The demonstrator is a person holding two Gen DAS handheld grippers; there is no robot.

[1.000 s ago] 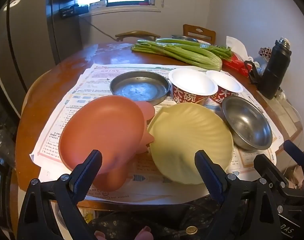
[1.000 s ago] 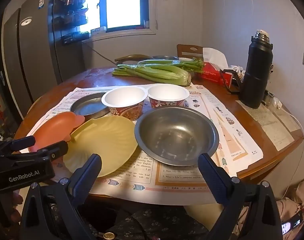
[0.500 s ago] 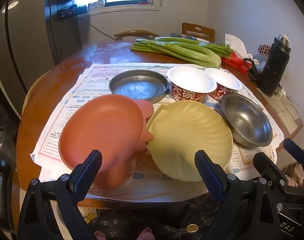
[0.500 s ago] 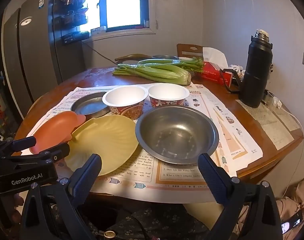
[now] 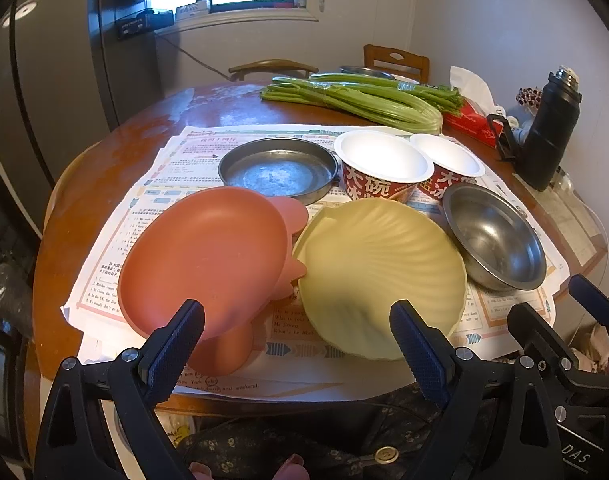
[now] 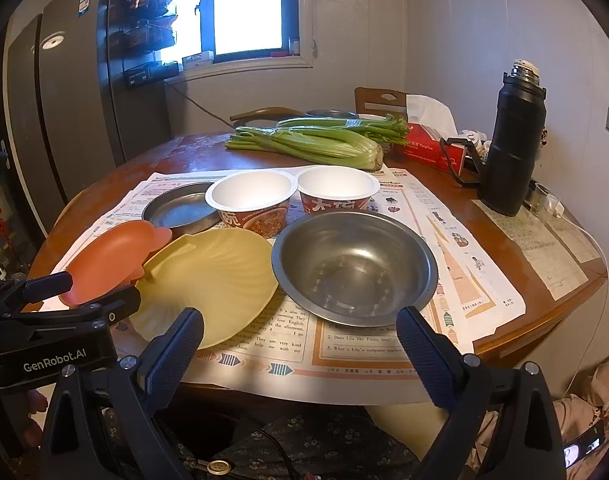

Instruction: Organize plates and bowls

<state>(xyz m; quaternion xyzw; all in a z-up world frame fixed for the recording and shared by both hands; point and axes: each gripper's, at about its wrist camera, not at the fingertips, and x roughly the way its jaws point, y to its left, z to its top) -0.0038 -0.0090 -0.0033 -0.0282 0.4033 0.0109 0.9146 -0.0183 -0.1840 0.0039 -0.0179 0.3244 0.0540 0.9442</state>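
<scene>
On newspaper lie a pink plate [image 5: 208, 256] at the near left, a yellow shell-shaped plate [image 5: 380, 276] beside it, a steel bowl [image 5: 494, 236] at the right, a flat steel dish [image 5: 278, 170] behind, and two red paper bowls [image 5: 382, 168] [image 5: 450, 170]. My left gripper [image 5: 298, 346] is open and empty, just short of the two plates. My right gripper [image 6: 300, 354] is open and empty, before the steel bowl [image 6: 354, 266] and the yellow plate [image 6: 212, 284]. The pink plate [image 6: 112, 254] shows at the left there.
Celery [image 5: 356, 98] lies at the back of the round wooden table [image 5: 116, 148]. A black flask [image 6: 512, 140] and a red tissue box [image 6: 428, 146] stand at the right. Chairs [image 5: 396, 60] are behind, a fridge [image 6: 64, 112] at the left.
Both grippers have edged slightly forward towards the dishes. Nothing on the table has moved.
</scene>
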